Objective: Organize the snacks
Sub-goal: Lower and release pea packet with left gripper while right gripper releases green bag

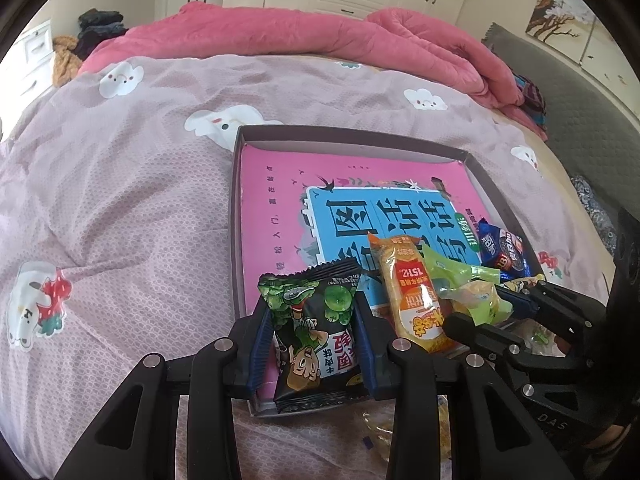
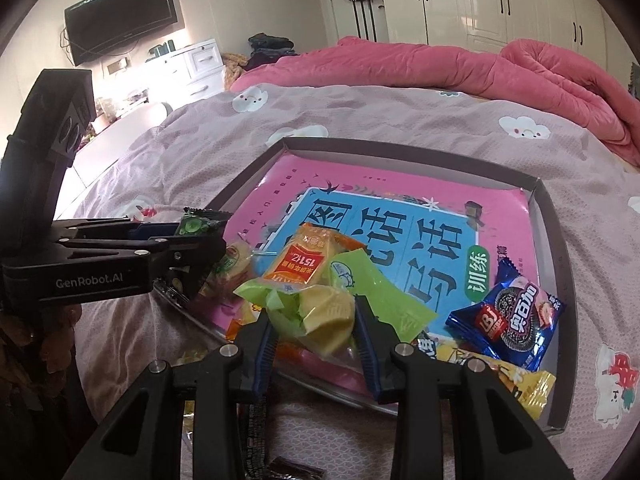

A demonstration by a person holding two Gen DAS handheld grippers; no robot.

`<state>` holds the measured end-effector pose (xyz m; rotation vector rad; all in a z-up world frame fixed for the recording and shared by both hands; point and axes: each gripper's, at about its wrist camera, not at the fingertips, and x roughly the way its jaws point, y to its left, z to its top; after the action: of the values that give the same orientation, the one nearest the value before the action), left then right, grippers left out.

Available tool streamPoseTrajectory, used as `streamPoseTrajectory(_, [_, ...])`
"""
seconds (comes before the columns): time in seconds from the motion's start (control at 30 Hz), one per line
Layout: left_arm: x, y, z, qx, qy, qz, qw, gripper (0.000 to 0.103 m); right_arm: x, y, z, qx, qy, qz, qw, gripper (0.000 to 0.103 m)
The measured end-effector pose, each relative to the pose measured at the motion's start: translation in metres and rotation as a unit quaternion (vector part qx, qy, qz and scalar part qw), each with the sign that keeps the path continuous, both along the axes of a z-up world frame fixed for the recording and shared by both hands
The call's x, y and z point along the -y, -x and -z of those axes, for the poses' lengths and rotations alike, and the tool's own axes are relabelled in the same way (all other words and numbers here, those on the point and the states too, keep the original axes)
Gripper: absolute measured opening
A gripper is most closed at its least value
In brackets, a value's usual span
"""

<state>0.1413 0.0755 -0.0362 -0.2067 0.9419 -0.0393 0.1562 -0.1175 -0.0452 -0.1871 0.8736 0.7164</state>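
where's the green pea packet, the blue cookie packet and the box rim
green pea packet point(image 1: 316, 328), left wrist view, middle of its printed front
blue cookie packet point(image 2: 510, 322), right wrist view, the cookie picture on its front
box point(image 2: 400, 148), right wrist view, far wall's top edge

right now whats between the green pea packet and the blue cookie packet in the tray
The orange packet and the green-wrapped snack in the right tongs lie between the pea packet and cookie packet; left wrist view.

Both fisheye views show a room in soft daylight. Straight lines bow outward, and black vignettes fill the corners. In the right wrist view, window glare point(image 2: 160, 92) bleaches the left. Focus is fairly sharp and shadows faint.
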Motion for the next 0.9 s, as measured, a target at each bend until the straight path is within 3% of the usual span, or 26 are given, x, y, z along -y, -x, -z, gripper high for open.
streamPoseTrajectory(0.53, [0.001, 0.003, -0.004, -0.001, -0.001, -0.001, 1.0000, 0.040, 0.010, -0.002, -0.006, -0.005, -0.012, 0.021, 1.000, 0.041])
streamPoseTrajectory(0.9, [-0.001, 0.006, -0.009, 0.004, -0.009, -0.008, 0.9999, 0.052, 0.016, -0.004, -0.014, 0.005, -0.023, 0.034, 0.999, 0.042])
